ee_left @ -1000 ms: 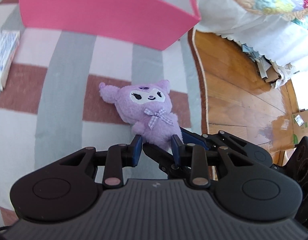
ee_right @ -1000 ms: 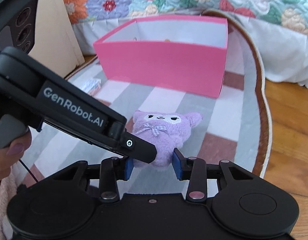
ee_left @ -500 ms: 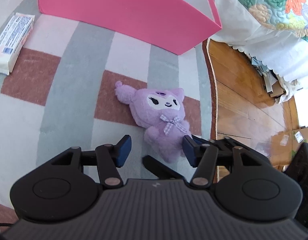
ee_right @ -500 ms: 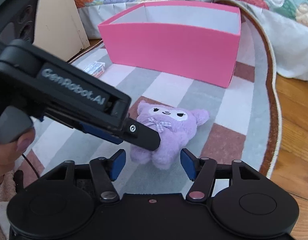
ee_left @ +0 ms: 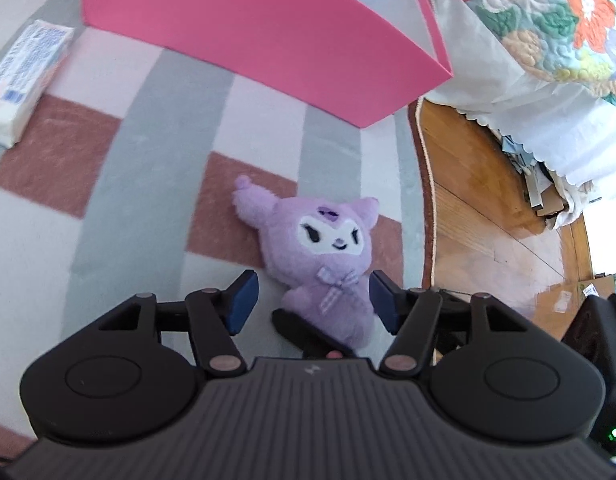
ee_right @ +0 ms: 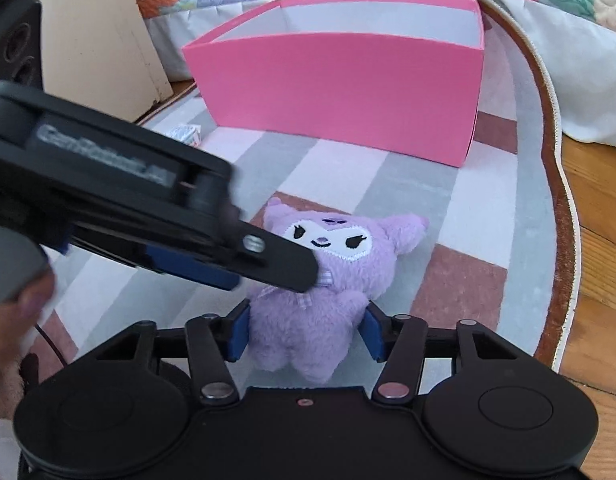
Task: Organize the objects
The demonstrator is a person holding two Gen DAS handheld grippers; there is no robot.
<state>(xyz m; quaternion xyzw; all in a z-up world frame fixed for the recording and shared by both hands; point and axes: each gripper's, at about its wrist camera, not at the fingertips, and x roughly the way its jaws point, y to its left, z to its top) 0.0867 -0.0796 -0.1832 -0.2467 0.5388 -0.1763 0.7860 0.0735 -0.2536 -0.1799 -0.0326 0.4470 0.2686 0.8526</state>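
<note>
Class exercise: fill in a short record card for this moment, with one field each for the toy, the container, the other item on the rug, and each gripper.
toy: purple plush, lying face up on the striped rug
container: pink box, open top, beyond the plush
other item: white packet, left of the box
left gripper: open, straddling the plush
right gripper: open, pads beside the plush's body
</note>
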